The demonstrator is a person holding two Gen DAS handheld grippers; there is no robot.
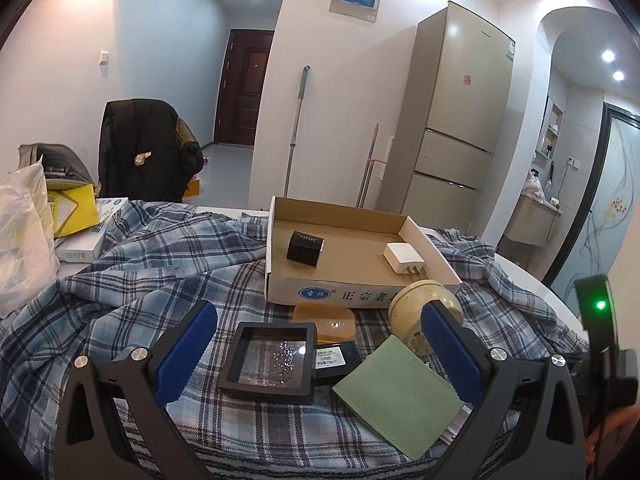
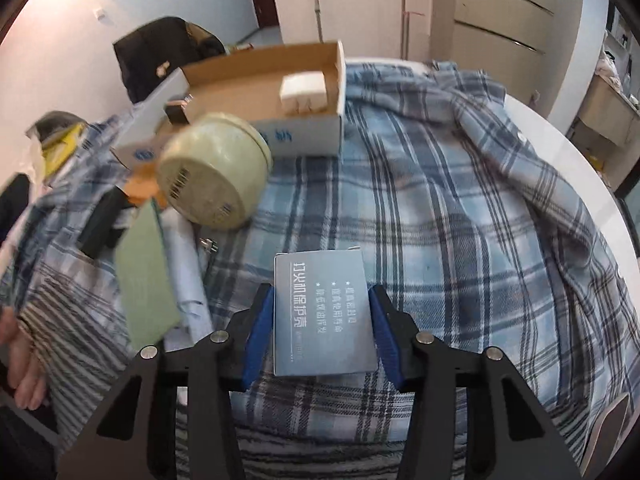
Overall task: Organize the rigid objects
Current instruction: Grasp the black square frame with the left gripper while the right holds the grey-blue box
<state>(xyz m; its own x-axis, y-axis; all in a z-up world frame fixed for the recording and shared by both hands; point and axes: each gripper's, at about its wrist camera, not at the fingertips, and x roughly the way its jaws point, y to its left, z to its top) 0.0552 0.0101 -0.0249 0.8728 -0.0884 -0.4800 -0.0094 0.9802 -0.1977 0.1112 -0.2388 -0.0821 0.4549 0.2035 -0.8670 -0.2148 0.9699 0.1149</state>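
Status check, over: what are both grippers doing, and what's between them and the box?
Right gripper shut on grey packet. Left gripper open, empty. Cardboard box ahead holds two items. Cream tin sits before it.

fridge (image 1: 460, 108), brown door (image 1: 242, 88), mop (image 1: 296, 128), plaid cloth (image 1: 160, 248).

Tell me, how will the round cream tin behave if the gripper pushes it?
The tin lies on its side against the box, so a push would probably roll it. The plaid cloth under it is wrinkled, which may slow the rolling. It looks rigid, so it should not deform.
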